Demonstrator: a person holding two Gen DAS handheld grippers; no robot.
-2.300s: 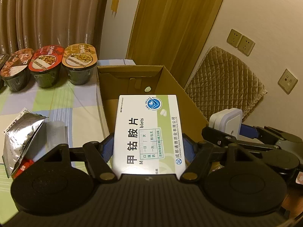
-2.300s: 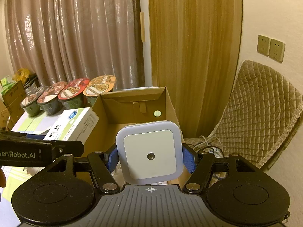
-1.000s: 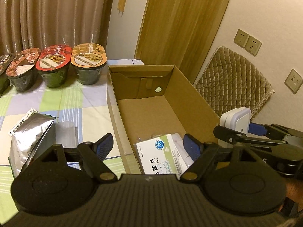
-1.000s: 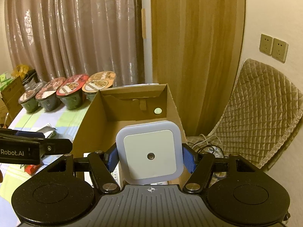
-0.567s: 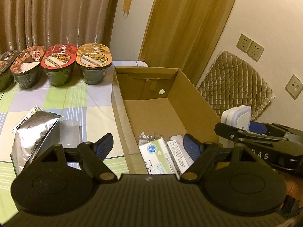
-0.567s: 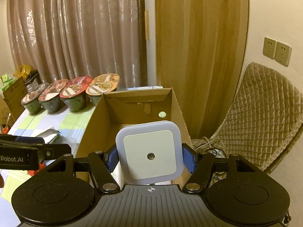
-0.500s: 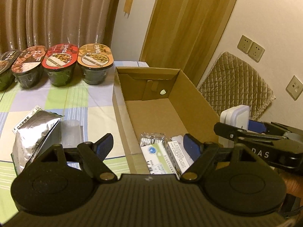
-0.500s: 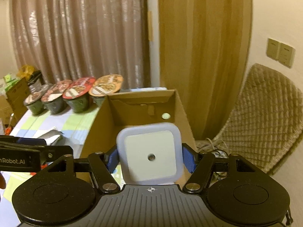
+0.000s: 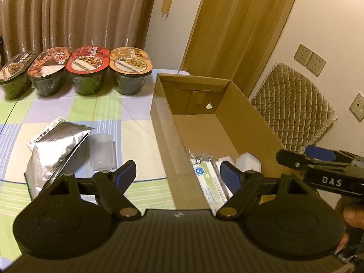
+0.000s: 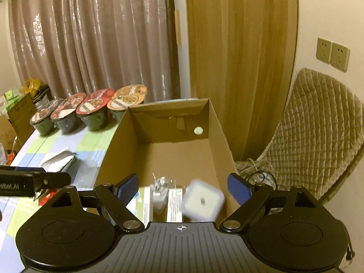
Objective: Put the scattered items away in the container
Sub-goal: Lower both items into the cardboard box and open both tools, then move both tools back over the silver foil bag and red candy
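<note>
4 noodle bowls (image 9: 88,70), quilted chair (image 10: 314,136)

The left gripper (image 9: 177,174) is being held open over the cardboard box (image 9: 163,141), medicine boxes (image 9: 210,182) lying inside.

Warm dim indoor light. Shiny brown pleated curtains (image 10: 91,45) across back, tall yellowish wooden door panel (image 10: 241,56) beside them. Cream wall (image 9: 329,22) on right with two beige double sockets (image 10: 333,53). Tan quilted chair cushion (image 10: 316,132) below them. Table under pastel green-and-lilac checked cloth (image 9: 109,111).
</note>
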